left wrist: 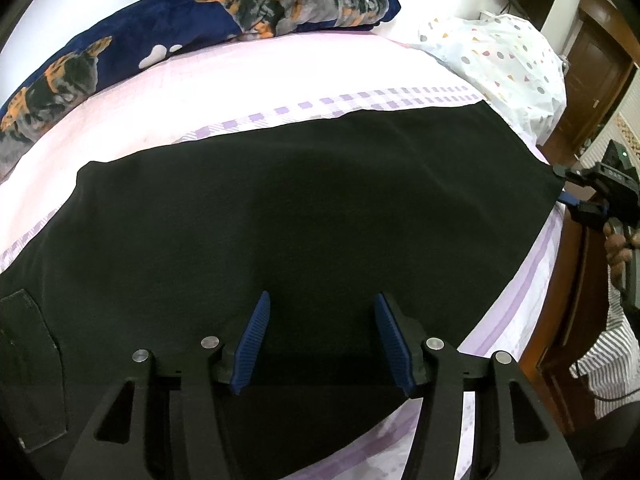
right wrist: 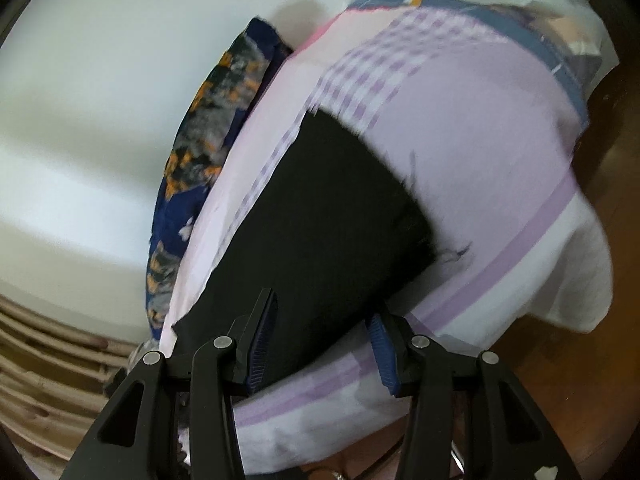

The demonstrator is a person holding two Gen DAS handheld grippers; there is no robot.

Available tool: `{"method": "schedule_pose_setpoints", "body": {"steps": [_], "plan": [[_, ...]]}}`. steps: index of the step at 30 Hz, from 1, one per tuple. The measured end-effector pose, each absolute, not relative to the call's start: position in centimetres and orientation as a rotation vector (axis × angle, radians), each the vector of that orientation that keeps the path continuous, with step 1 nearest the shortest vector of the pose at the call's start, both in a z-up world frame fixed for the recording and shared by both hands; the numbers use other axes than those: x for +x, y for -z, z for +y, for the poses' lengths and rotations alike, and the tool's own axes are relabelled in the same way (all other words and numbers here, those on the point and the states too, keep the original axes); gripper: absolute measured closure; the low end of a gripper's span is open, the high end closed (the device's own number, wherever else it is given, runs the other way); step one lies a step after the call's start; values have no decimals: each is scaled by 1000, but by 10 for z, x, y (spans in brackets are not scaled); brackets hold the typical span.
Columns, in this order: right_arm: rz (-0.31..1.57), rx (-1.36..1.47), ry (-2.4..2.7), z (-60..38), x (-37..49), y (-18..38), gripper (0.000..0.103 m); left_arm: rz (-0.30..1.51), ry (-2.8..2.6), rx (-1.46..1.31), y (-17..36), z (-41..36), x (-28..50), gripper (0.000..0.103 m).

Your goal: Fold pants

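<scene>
Black pants [left wrist: 304, 216] lie spread flat across the bed, with a pocket [left wrist: 28, 364] at the lower left. My left gripper [left wrist: 322, 304] is open just above the pants near their front edge, holding nothing. My right gripper [left wrist: 568, 188] shows at the far right of the left wrist view, at the pants' right end. In the right wrist view the right gripper [right wrist: 324, 308] is open, its fingers on either side of the near end of the pants [right wrist: 320, 216].
The bed has a pink and purple checked sheet [left wrist: 224, 88]. A navy blanket with orange and grey print [left wrist: 200, 20] lies along the wall side. A white dotted pillow [left wrist: 504, 60] sits at the head. A wooden bed frame [left wrist: 568, 304] and floor are on the right.
</scene>
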State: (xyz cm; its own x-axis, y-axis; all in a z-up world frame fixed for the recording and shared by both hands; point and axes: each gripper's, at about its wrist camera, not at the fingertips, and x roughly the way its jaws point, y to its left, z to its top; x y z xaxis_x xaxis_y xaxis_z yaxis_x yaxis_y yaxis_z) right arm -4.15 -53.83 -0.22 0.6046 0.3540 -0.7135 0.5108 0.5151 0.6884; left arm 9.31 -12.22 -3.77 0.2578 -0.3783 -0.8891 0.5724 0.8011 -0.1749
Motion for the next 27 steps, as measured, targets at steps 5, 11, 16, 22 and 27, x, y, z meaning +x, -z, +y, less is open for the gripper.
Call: {"method": "schedule_pose_setpoints", "body": {"steps": [5,11,16,22,27], "plan": [[932,1093,172,-551,-37,2,92,1129,655,183,38,-123,92,45],[918,1071,158,-521,-14,-13,94,1143,658,85,37,-114,102,44],[933,1040,14,-459,33,-28,94,1148,595,-103,25,-76,115,44],[997,993,-205,-376,113,-32,94,1110,492,-227,6,-11,113,44],[1116,925,-418,-280,153,-24,94,1087,432,-333,0,43,103,44]]}}
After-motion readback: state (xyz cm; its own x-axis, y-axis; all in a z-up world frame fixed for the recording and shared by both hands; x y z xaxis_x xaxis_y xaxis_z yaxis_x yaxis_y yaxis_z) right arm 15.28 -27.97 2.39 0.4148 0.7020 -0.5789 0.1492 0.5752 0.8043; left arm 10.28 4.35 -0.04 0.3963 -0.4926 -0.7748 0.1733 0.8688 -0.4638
